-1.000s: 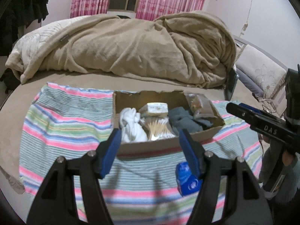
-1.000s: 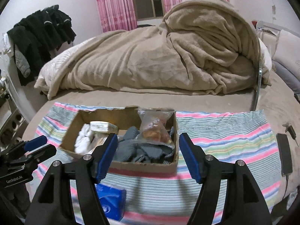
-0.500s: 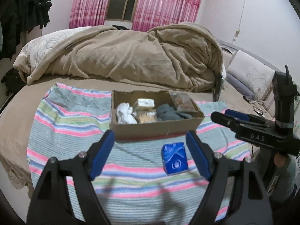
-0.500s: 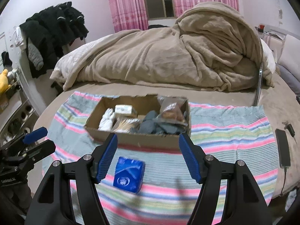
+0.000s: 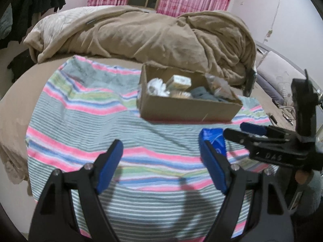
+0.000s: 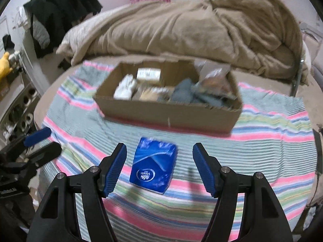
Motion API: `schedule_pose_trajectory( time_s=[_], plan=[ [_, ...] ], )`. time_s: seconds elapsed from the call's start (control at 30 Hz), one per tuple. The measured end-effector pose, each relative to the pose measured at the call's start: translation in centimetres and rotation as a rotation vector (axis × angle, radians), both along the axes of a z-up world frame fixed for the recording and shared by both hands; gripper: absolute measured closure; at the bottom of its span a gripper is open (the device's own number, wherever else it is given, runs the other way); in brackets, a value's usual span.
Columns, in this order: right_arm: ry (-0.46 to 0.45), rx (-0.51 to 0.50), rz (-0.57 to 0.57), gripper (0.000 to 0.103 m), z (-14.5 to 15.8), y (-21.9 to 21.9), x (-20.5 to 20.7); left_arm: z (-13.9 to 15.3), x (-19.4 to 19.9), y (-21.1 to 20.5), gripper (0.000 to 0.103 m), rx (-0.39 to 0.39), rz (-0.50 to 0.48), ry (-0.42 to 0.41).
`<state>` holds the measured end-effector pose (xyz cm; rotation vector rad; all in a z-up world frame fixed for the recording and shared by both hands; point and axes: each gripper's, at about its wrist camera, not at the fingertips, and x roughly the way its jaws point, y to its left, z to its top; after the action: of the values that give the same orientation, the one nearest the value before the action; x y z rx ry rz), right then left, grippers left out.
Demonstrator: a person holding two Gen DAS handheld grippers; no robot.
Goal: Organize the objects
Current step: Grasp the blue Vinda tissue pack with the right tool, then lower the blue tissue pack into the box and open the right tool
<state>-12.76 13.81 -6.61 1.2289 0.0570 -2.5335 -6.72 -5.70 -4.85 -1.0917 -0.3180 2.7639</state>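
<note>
A blue tissue pack [image 6: 154, 166] lies on the striped cloth [image 6: 262, 141] in front of a cardboard box [image 6: 167, 113]. The box holds white cloth, a small carton, cotton swabs, grey fabric and a clear bag. My right gripper [image 6: 159, 166] is open, its fingers on either side of the pack and apart from it. My left gripper [image 5: 161, 164] is open and empty over the cloth, left of the pack [image 5: 215, 141]. The box also shows in the left wrist view [image 5: 187, 109]. The right gripper [image 5: 248, 133] shows there beside the pack.
A heaped beige blanket [image 6: 191, 26] fills the bed behind the box. Dark clothes [image 6: 60, 10] hang at the left. A black phone [image 6: 319, 151] and cable lie at the bed's right edge. Pillows [image 5: 278, 74] sit at the far right.
Both grippers have drawn back from the box. The right gripper has lowered so that its open fingers now straddle the blue pack. The left gripper has shifted left.
</note>
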Motion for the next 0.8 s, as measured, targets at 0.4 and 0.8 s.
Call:
schedule_pose_trajectory(
  time_s=[0.4,0.8],
  plan=[
    [-0.084,0.052,0.027,0.032,-3.1,-1.3,-1.0,-2.5,-1.3,0.3,0.023,0.006,-0.01,-0.051],
    [-0.06,0.095,0.049,0.047,-3.4,-2.0,-0.7,-2.2,-0.7,0.4,0.023,0.008,-0.006,-0.051]
  ],
)
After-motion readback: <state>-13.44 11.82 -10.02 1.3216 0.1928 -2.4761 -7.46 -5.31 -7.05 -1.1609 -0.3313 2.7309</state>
